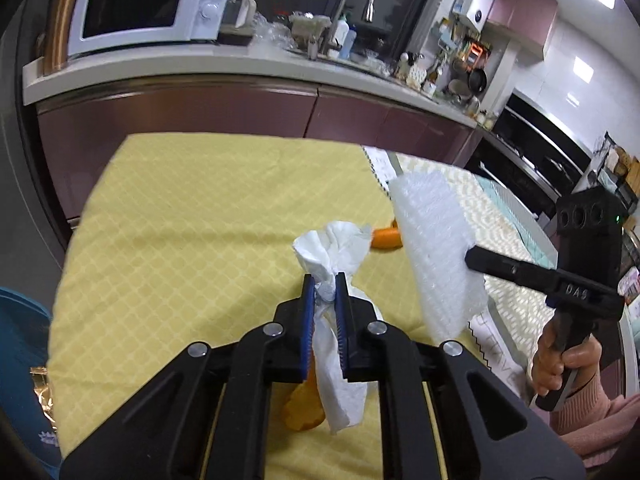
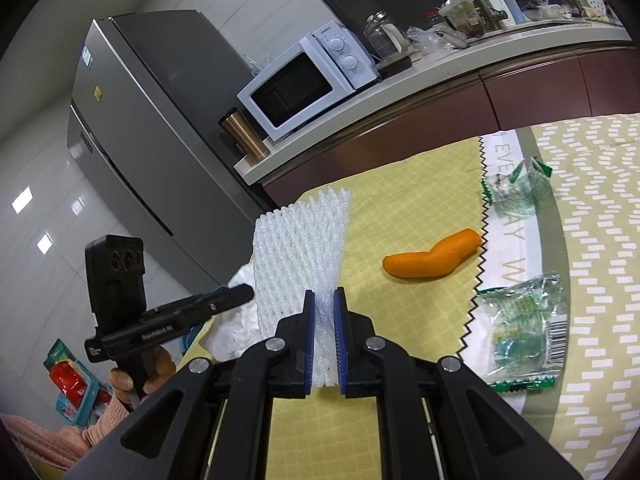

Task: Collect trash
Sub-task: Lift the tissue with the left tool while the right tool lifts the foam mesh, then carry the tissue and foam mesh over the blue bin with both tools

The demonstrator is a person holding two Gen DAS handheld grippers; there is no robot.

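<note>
The left gripper (image 1: 325, 286) pinches a crumpled white tissue (image 1: 334, 252) above the yellow surface (image 1: 180, 220). The right gripper (image 2: 324, 300) clamps a white foam net (image 2: 300, 248), left of the orange peel (image 2: 432, 258).

Wide bare stretch of yellow tabletop (image 1: 180, 220) ahead and left of the left tool (image 1: 325, 284), orange peel (image 2: 432, 258) lying mid-cloth, foam net (image 1: 436, 256) raised across the right side, clear wrappers (image 2: 524, 340) crowding the far right.
</note>
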